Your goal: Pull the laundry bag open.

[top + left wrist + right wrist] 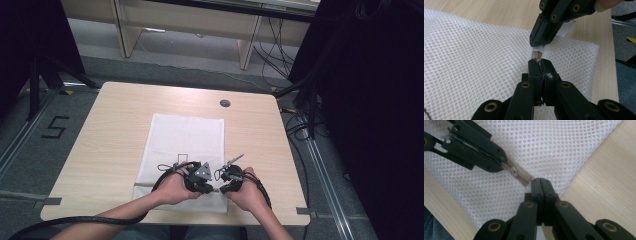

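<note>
Item: white mesh laundry bag [185, 150], flat on light wood table [110, 130], centre, long side running near-far. Zip w/ beige tape [517, 173] sits along the near edge of the bag, between the two hands.

L gripper [204, 186]: jaws closed, pinching the zip end/tape; in the left gripper view [541, 72] the pads meet on a thin beige strip w/ no gap showing.

R gripper [226, 188]: jaws closed too, tips just beside the beige tape end in the right gripper view [541, 183]. From the left gripper view it seems to nip a white tab [564, 28] at the bag edge; can't tell exactly what lies between the pads.

Both tools nearly tip to tip at the near edge, approx. centre of the table.

Other: small dark round grommet [225, 103] far side of table; "5" marked on floor [55, 127] at left.

Step in hand (judged): working the zip, one tool anchoring, the other drawing the slider [515, 172].

Handling notes:
- Keep anchor grip firm, low to table.
- Pull along the zip line, not upward; mesh lifts and bunches easily.
- Keep fabric taut between tools so teeth don't snag mesh.
- Slow, even draw; re-grip if tab slips.
</note>
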`<state>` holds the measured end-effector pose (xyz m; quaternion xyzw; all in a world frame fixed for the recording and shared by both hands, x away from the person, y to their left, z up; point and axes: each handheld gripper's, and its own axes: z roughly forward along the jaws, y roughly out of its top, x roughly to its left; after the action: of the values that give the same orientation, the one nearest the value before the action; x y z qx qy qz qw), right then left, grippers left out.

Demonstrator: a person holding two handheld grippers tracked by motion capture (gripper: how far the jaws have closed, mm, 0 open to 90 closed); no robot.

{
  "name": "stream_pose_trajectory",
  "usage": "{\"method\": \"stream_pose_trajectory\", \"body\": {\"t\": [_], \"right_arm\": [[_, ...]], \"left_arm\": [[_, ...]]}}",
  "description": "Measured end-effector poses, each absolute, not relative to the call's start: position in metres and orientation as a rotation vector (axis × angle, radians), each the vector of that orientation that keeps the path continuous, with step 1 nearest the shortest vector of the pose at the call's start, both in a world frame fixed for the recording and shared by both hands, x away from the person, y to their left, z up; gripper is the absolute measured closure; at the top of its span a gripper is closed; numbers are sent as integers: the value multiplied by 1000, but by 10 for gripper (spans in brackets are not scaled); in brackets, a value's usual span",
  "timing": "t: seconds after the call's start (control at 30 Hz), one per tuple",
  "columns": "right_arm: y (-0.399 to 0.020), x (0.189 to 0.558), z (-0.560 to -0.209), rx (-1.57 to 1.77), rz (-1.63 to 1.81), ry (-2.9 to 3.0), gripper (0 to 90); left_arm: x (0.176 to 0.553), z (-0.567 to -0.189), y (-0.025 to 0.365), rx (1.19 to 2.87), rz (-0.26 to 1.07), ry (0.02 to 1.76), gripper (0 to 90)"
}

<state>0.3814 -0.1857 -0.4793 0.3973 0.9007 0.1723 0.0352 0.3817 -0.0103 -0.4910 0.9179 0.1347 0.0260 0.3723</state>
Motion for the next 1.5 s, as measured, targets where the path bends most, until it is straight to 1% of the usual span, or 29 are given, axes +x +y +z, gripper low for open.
{"method": "stream_pose_trajectory", "body": {"t": [0.57, 0.7, 0.73, 0.93, 0.97, 1.0, 1.03, 1.5], "right_arm": [[-188, 382, -480, 1213, 547, 2775, 900], [-188, 382, -480, 1215, 547, 2774, 900], [-188, 382, -480, 1214, 548, 2775, 900], [-187, 381, -479, 1256, 543, 2771, 900], [-187, 381, -479, 1256, 543, 2771, 900], [-187, 381, -479, 1257, 543, 2771, 900], [-187, 381, -479, 1259, 541, 2772, 900], [-188, 382, -480, 1238, 548, 2770, 900]], "left_arm": [[381, -491, -7, 2342, 65, 344, 874], [380, -489, -5, 2351, 83, 324, 874], [380, -488, -4, 2348, 73, 345, 873], [379, -487, -1, 2344, 70, 351, 873], [380, -487, 0, 2351, 81, 330, 874], [379, -487, 0, 2344, 70, 349, 874], [380, -486, 1, 2349, 83, 328, 874], [379, -483, 7, 2346, 73, 356, 873]]}}
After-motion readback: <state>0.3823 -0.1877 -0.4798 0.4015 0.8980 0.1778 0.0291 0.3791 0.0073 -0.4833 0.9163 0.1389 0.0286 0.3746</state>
